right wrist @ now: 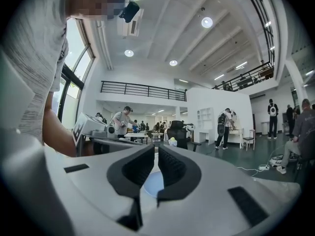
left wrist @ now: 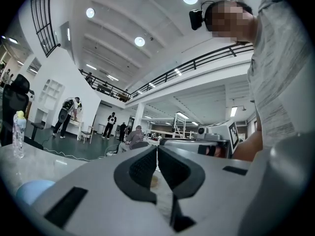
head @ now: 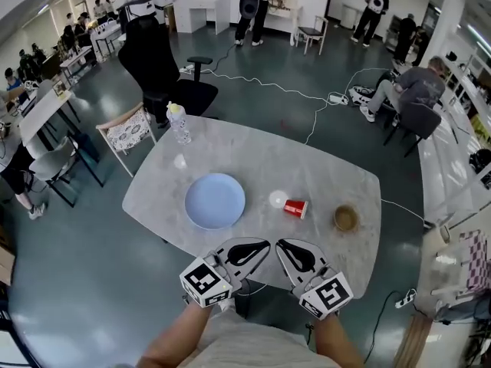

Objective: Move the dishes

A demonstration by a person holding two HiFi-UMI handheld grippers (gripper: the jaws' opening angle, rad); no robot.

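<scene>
A pale blue plate (head: 215, 200) lies on the grey marble table (head: 253, 159), left of the middle. To its right are a small white dish (head: 278, 199), a red cup (head: 295, 208) on its side and a brown bowl (head: 346, 218). My left gripper (head: 265, 244) and right gripper (head: 280, 244) hover at the near table edge, tips turned toward each other, both shut and empty. The left gripper view looks past its shut tips (left wrist: 157, 154) at the brown bowl (left wrist: 154, 181). The blue plate (right wrist: 152, 183) shows beyond the right gripper (right wrist: 156, 154).
A clear water bottle (head: 178, 122) stands at the table's far left corner. A black office chair (head: 165, 71) and a patterned chair (head: 126, 131) sit behind the table. Cables run over the floor. People stand and sit farther back.
</scene>
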